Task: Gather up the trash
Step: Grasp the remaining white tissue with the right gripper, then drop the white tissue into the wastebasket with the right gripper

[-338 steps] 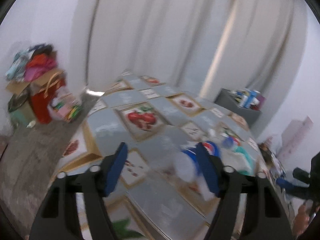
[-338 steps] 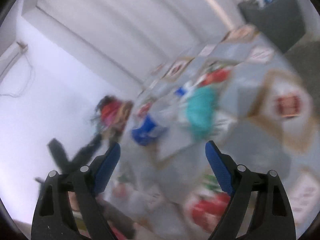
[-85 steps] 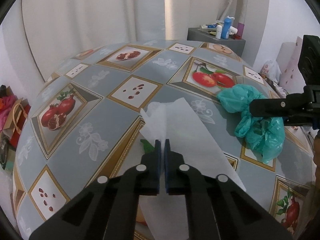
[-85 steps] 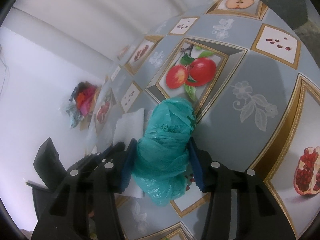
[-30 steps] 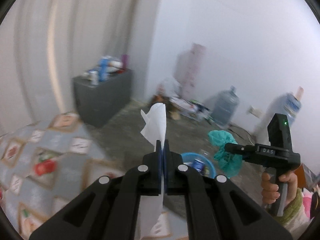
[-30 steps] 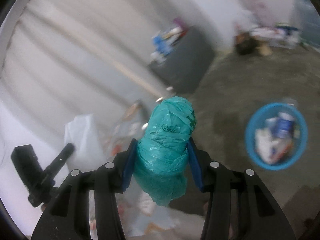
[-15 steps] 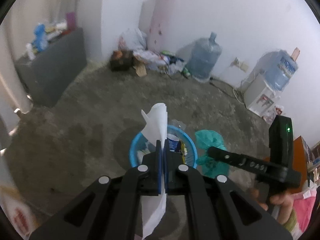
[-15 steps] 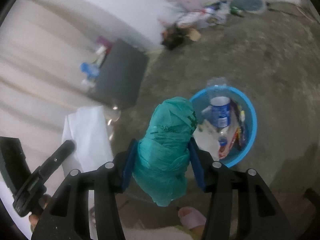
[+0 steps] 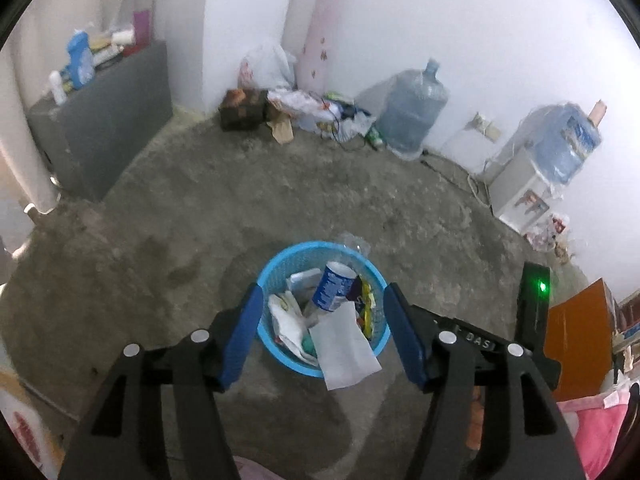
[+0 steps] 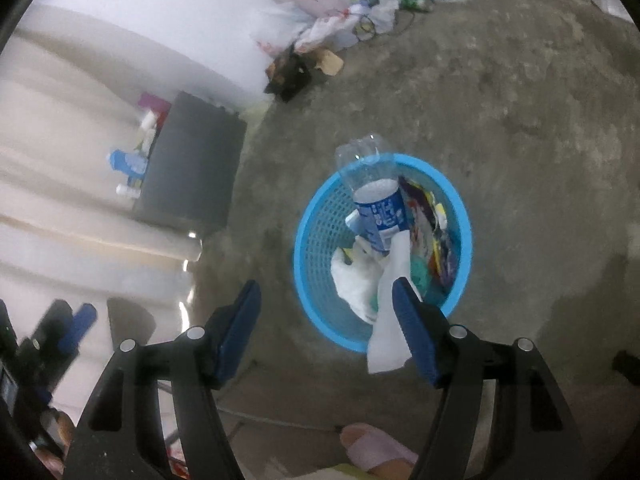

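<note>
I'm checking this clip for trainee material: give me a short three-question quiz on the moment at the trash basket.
1. True or false: the left gripper is clamped on the white paper sheet.
2. Which item sticks up highest out of the blue basket? A) clear plastic bottle with a blue label B) a glass jar C) a shoe
3. Fill in: the right gripper has its jaws ____.

Key
1. False: the jaws stand wide apart, with the sheet loose between them, draped over the basket's near rim.
2. A.
3. Open, holding nothing.
</note>
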